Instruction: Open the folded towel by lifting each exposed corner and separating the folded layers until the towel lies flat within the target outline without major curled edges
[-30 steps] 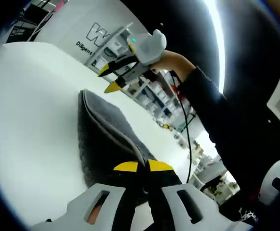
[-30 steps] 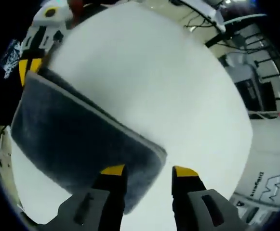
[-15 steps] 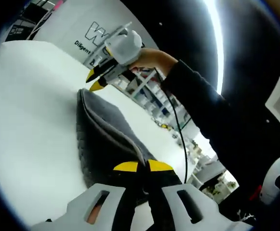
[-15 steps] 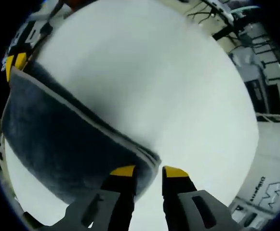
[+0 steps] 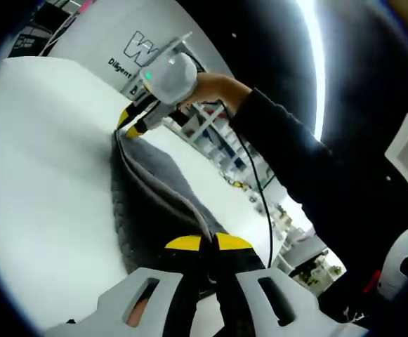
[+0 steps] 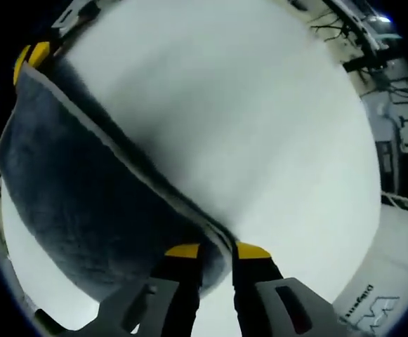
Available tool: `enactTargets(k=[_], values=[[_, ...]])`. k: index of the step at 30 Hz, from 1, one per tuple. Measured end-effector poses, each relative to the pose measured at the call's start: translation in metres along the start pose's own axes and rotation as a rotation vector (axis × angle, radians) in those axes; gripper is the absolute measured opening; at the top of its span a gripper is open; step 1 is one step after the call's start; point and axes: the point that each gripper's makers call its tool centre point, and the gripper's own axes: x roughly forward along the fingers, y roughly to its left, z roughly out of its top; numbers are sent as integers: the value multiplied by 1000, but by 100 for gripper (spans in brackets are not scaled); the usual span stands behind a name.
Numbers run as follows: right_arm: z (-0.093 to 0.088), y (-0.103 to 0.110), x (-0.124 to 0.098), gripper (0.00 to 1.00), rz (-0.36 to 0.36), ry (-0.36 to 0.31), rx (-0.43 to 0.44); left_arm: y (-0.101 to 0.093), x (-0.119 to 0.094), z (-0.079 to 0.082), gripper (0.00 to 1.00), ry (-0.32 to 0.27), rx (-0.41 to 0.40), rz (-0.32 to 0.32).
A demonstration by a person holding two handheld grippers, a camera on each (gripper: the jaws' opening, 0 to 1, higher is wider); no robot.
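Left gripper view: left gripper (image 5: 208,243) clamps the folded dark grey terry towel's (image 5: 151,189) near corner; right gripper (image 5: 130,125), jaws narrowed around the far corner, grip uncertain.

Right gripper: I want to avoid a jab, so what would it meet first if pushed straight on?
The towel: its corner already sits between the right gripper tips. Beyond that lies the white table, though depth is unclear.
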Motion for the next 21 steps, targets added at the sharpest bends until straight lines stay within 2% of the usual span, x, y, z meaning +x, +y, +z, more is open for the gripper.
enactTargets(k=[4,9,16,21], values=[[0,0,2,7,-4,-6,-34,-1,0,0,4,-1,-1,-2],[-1,-8,4,1,-44,-4,-80,2,1,1,4,-7,-1,3],[-1,-10,4,4,-45,2,-64,4,1,3,4,-7,-3,4],[0,-10,8,3,-31,32,-91,5,1,3,4,-9,-5,3]])
